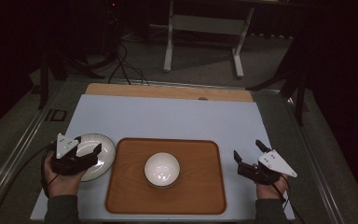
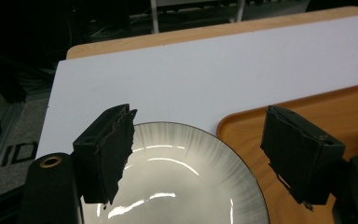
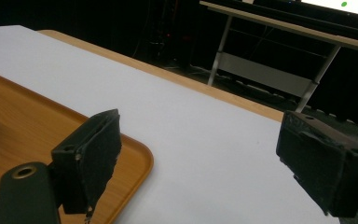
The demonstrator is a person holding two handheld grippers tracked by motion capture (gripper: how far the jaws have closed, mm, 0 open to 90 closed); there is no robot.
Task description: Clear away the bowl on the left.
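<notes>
A wooden tray (image 1: 200, 186) lies at the front middle of the white table, with a white bowl (image 1: 161, 170) standing on it. Left of the tray sits a pale plate with a dark rim (image 1: 103, 151). My left gripper (image 1: 87, 145) hovers open over that plate, and in the left gripper view the plate (image 2: 182, 177) lies between and below the jaws of the left gripper (image 2: 205, 154), with the tray (image 2: 345, 116) at the right. My right gripper (image 1: 248, 150) is open above bare table right of the tray. The right gripper (image 3: 205, 158) holds nothing, with the tray corner (image 3: 32, 126) at its left.
The white table top (image 1: 168, 116) rests on a wooden board whose far edge (image 1: 168, 90) shows behind it. Beyond it stand a white desk frame (image 1: 205, 28) and cables (image 1: 126, 65) on the floor. A metal rail (image 1: 9, 158) runs along the left side.
</notes>
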